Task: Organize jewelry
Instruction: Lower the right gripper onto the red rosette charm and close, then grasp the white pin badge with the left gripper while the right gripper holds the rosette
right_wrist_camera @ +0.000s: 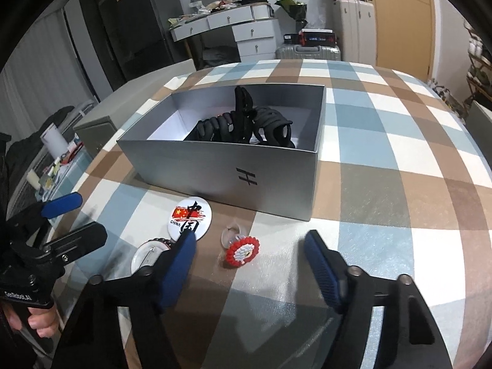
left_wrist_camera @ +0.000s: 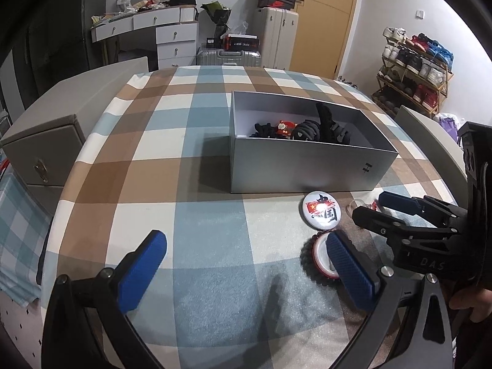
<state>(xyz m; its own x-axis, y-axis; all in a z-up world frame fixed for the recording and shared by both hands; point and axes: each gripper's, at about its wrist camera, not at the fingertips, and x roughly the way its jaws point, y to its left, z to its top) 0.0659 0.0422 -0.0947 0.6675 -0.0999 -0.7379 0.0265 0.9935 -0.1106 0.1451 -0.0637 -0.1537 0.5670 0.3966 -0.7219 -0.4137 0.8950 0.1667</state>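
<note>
A grey open box (left_wrist_camera: 295,169) (right_wrist_camera: 215,166) on the checked tablecloth holds black hair claws (left_wrist_camera: 323,127) (right_wrist_camera: 246,123) and a small red charm (left_wrist_camera: 284,127). In front of it lie a white China badge (left_wrist_camera: 321,210) (right_wrist_camera: 189,218), a second badge lying face down (left_wrist_camera: 321,253) (right_wrist_camera: 144,258) and a red and white beaded ring (right_wrist_camera: 243,252). My left gripper (left_wrist_camera: 246,267) is open and empty, with its right finger over the face-down badge. My right gripper (right_wrist_camera: 250,264) is open and empty, with the beaded ring between its fingers.
A grey case with a latch (left_wrist_camera: 46,153) stands at the table's left edge. A grey chair back (left_wrist_camera: 430,135) is at the right edge. Beyond the table are a white desk (left_wrist_camera: 147,27), suitcases (left_wrist_camera: 276,40) and a shoe rack (left_wrist_camera: 415,70).
</note>
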